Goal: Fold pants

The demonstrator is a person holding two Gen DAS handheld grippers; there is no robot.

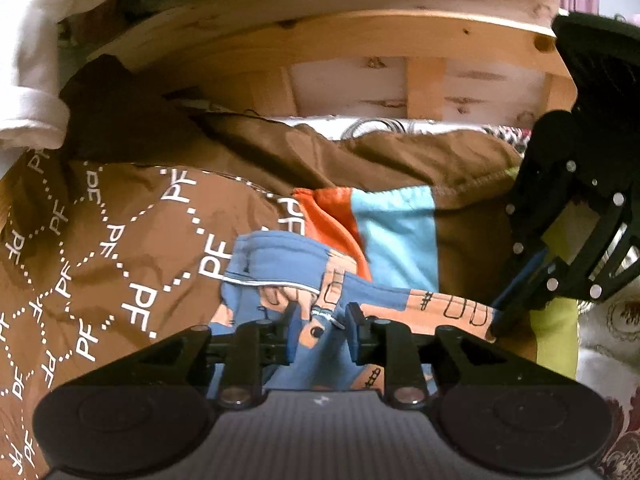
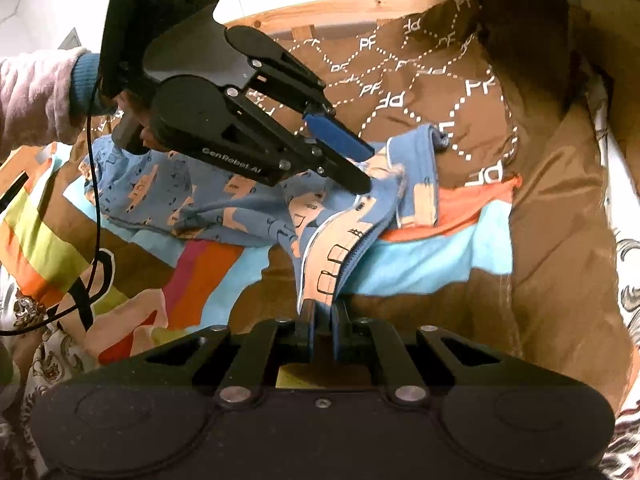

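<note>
The right gripper (image 2: 322, 316) is clamped on the blue patterned pants (image 2: 224, 196). The left gripper (image 1: 320, 320) stands partly open around the cloth, gripping nothing. The fold seems only beginning; next, the left gripper probably needs a firm pinch.

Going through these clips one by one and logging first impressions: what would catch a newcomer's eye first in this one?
First, the small blue pants with orange print, crumpled in the middle of a brown bedspread covered in white letters. The right gripper pinches their hem low in its own view, while the left gripper reaches in from the upper left, its fingers apart over the cloth. A bright orange and light blue patch lies just behind the pants.
</note>
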